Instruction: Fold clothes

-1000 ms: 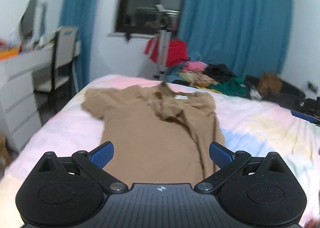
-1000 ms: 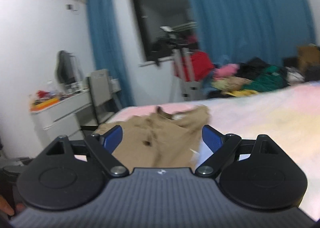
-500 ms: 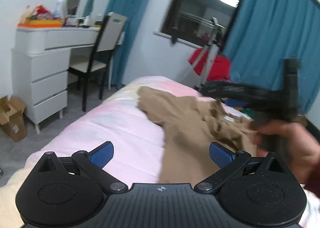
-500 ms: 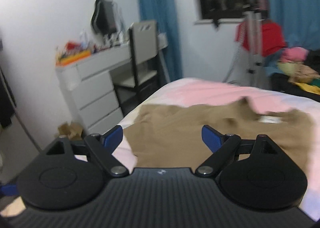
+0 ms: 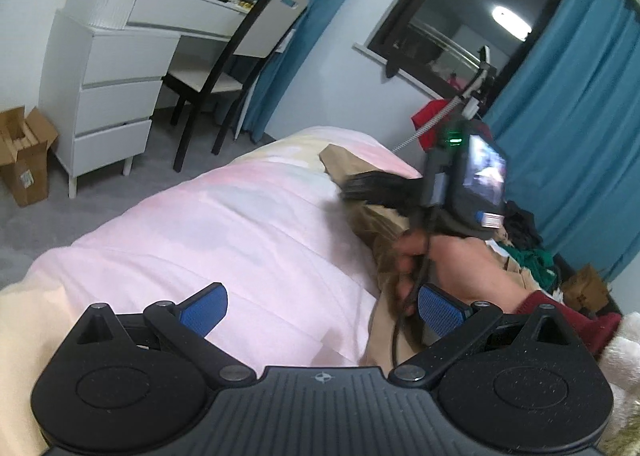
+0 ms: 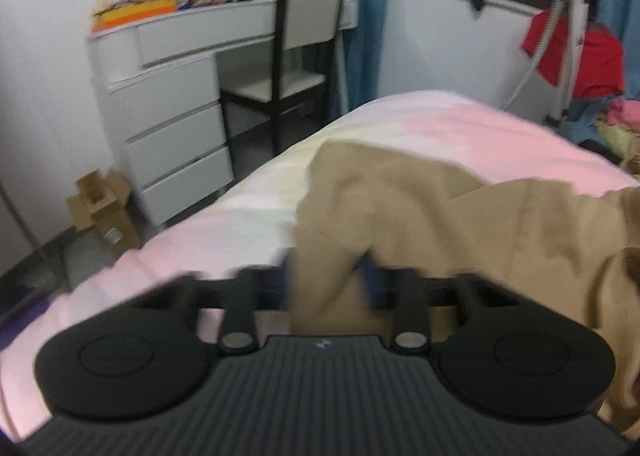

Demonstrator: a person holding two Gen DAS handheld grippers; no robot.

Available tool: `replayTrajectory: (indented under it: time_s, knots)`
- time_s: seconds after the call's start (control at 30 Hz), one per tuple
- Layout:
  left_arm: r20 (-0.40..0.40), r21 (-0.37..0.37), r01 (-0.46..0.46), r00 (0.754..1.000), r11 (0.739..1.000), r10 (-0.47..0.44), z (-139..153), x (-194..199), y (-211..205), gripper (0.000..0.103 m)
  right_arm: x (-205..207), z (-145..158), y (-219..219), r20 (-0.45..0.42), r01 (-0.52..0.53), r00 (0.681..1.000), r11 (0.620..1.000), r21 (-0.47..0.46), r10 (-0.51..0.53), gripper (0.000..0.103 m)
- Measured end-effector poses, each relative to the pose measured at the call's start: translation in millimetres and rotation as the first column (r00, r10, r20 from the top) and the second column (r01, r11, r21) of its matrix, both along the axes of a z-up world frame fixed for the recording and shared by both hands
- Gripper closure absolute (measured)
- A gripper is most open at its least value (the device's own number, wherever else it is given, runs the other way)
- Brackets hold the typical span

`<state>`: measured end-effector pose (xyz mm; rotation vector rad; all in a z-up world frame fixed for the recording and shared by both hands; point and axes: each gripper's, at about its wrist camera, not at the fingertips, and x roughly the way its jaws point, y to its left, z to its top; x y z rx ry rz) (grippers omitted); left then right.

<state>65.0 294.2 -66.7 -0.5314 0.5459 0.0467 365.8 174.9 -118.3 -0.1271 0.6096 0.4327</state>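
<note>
A tan shirt [image 6: 440,207] lies spread on the pink bed [image 6: 440,123]. In the right wrist view my right gripper [image 6: 326,276] is low at the shirt's left edge. Its jaws are closing, with a raised fold of tan cloth pinched between them. The left wrist view shows that same gripper [image 5: 350,189] held by a hand in a dark red sleeve, its fingers on the shirt [image 5: 340,167]. My left gripper [image 5: 320,308] is open over bare pink bedding [image 5: 240,223], nothing between its blue pads. Its right finger sits beside the shirt's near edge.
A white dresser [image 5: 112,75] with clutter on top, a chair [image 5: 240,55] and a cardboard box [image 5: 24,159] stand on the floor left of the bed. A clothes pile [image 5: 528,248] lies past the bed, and a red garment [image 6: 580,55] hangs on a stand by the window.
Both hands swung left and lower. The right gripper dropped to the shirt's left edge and drew its jaws in on the cloth. The left gripper stayed open and left the shirt for bare bedding.
</note>
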Motion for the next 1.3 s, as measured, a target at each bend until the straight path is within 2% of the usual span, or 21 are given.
replayTrajectory:
  time_s: [0.13,0.27,0.37,0.47,0.63,0.73,0.83,0.87,0.9,0.93,0.97,1.0,1.03,1.17,1.23,1.3]
  knots:
    - [0.045,0.031,0.047,0.998,0.998,-0.048,10.1,-6.0,-11.2,0.001,-2.4,34.2,-37.0,0.049,0.099,0.993,0.986,0.133,-0.107,0.095]
    - [0.084,0.088,0.087,0.992,0.992,-0.094,19.8,-10.9,-27.8,0.001,-10.7,68.7,-84.4,0.116,0.190,0.970,0.962,0.195,-0.215,0.095]
    - [0.091,0.087,0.121,0.987,0.989,-0.129,21.0,-15.1,-39.4,0.001,-18.5,87.2,-131.7,0.144,0.272,0.939,0.930,0.248,-0.313,0.095]
    - [0.092,0.088,0.157,0.982,0.984,-0.165,20.5,-17.8,-50.5,0.001,-25.5,89.1,-186.1,0.135,0.381,0.893,0.881,0.281,-0.430,0.095]
    - [0.085,0.111,0.215,0.971,0.970,-0.225,16.2,-20.2,-68.7,0.001,-37.0,59.8,-274.8,0.013,0.560,0.803,0.762,0.324,-0.596,0.095]
    - [0.066,0.141,0.242,0.965,0.960,-0.253,10.4,-17.3,-80.2,0.001,-40.9,30.3,-307.3,-0.093,0.633,0.760,0.698,0.335,-0.644,0.093]
    - [0.047,0.159,0.264,0.961,0.951,-0.274,3.9,-13.6,-89.0,0.001,-42.1,0.1,-326.8,-0.218,0.672,0.734,0.642,0.369,-0.643,0.090]
    - [0.042,0.167,0.268,0.959,0.949,-0.279,2.6,-11.0,-90.9,0.001,-41.5,-4.1,-328.9,-0.244,0.669,0.739,0.643,0.372,-0.628,0.088]
    - [0.037,0.174,0.273,0.958,0.946,-0.284,1.3,-8.4,-92.6,0.001,-41.1,-8.2,-330.9,-0.268,0.666,0.743,0.645,0.374,-0.613,0.079]
    - [0.033,0.180,0.278,0.957,0.944,-0.288,0.5,-5.8,-92.9,0.001,-47.3,-6.3,-328.8,-0.254,0.648,0.760,0.662,0.378,-0.598,0.062]
    - [0.030,0.186,0.282,0.956,0.941,-0.293,-0.4,-3.4,-93.4,0.001,-53.6,-4.5,-326.6,-0.240,0.628,0.776,0.678,0.381,-0.584,0.052]
    - [0.030,0.194,0.286,0.954,0.938,-0.297,-1.5,-3.5,-96.4,0.001,-59.9,-2.5,-324.4,-0.226,0.609,0.791,0.695,0.383,-0.569,0.039]
    - [0.028,0.205,0.290,0.953,0.935,-0.302,-1.6,-4.0,-99.0,0.001,-67.7,2.6,-321.1,-0.213,0.601,0.797,0.705,0.375,-0.566,0.034]
    - [0.027,0.306,0.287,0.950,0.907,-0.310,1.6,-8.8,-113.4,0.001,-104.7,22.5,-311.3,-0.182,0.558,0.828,0.744,0.368,-0.531,0.035]
    - [0.029,0.342,0.289,0.948,0.894,-0.317,3.5,-12.5,-118.1,0.001,-126.3,35.1,-308.2,-0.167,0.551,0.832,0.755,0.356,-0.529,0.035]
    - [0.030,0.341,0.291,0.947,0.894,-0.320,5.7,-15.9,-118.7,0.001,-149.6,48.6,-305.7,-0.153,0.536,0.842,0.771,0.345,-0.517,0.035]
